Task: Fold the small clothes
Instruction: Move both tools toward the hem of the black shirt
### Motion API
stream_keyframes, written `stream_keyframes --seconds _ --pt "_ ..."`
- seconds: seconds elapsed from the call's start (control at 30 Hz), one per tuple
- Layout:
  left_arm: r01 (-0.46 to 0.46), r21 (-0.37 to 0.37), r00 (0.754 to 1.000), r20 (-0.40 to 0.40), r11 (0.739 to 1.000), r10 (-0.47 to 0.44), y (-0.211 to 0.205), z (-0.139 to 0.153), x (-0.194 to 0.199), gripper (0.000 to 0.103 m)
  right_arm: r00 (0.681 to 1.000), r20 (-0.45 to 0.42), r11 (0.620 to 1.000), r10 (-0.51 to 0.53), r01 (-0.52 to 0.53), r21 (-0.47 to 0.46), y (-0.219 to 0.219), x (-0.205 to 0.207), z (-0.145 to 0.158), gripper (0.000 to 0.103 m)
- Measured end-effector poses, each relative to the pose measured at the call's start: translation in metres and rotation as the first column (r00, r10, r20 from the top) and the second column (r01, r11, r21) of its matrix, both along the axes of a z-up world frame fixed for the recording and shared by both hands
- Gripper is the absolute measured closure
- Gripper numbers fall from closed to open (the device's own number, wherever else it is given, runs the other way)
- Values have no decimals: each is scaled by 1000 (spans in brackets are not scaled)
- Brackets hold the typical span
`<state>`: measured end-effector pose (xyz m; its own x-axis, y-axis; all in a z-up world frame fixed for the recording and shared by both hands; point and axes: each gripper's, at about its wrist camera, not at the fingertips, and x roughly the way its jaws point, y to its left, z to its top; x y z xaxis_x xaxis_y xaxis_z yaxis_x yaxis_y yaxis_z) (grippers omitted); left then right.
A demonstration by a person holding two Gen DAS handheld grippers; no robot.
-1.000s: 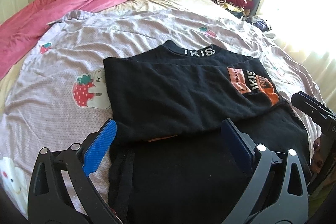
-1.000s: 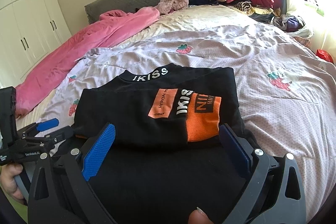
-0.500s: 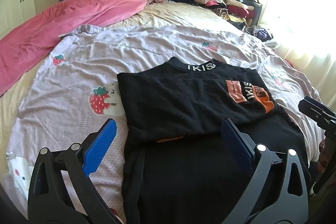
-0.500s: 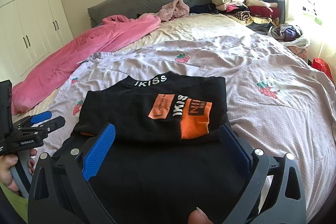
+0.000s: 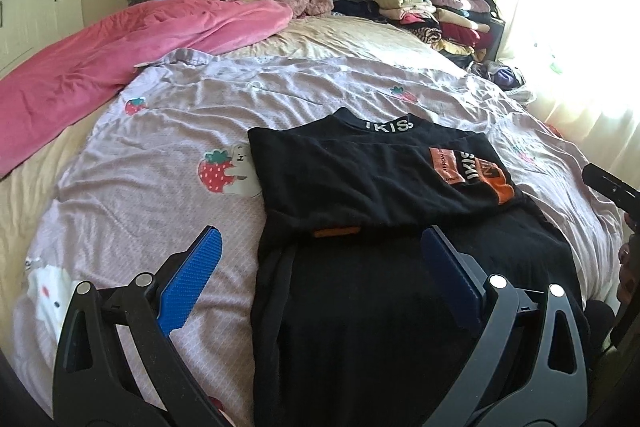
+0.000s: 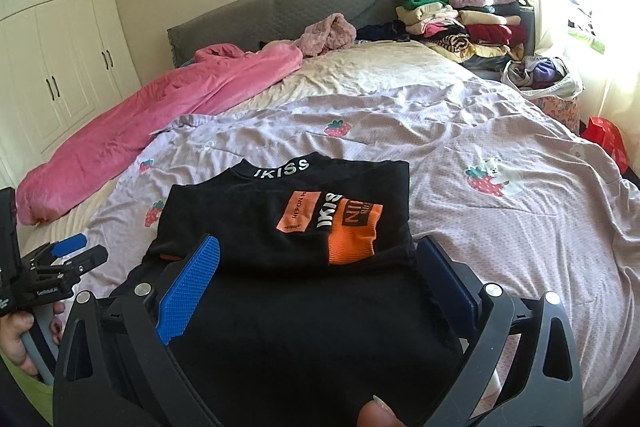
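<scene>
1. Only real container here is a floral laundry basket on the floor by the window, stuffed with loose clothes in a whitish bag. Beside it at the head of the bed there's a stack of folded clothes.
2. The black sweatshirt lies on the lilac strawberry-print sheet, partly folded: sleeves crossed over the chest, orange cuff on top, "IKISS" collar pointing at the headboard, lower half spread toward the near edge.
3. Left gripper is spread wide and holding nothing; its blue pad sits over bare sheet, the other over the black hem area, so it straddles the shirt's left edge. It's above the fabric; contact I can't tell.
4. Right gripper is also wide apart and empty, sitting over the lower half of the shirt just short of the folded sleeves.
5. Lots of free sheet on both sides of the shirt. The pink blanket sits well apart along the far left.
</scene>
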<state>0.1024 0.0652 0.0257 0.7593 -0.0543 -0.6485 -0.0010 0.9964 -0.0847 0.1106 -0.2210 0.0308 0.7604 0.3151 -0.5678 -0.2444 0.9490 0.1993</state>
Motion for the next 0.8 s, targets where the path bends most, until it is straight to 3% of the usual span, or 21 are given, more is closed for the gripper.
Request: stream_keyframes --seconds 0.43,0.8 --pt "-30 6 999 -11 1000 30 6 -4 -28 10 999 -6 998 44 -44 -33 2 -25 3 5" --pt "-58 15 997 -53 998 58 14 -14 -49 10 997 -66 996 49 -53 -68 -9 -45 -19 5"
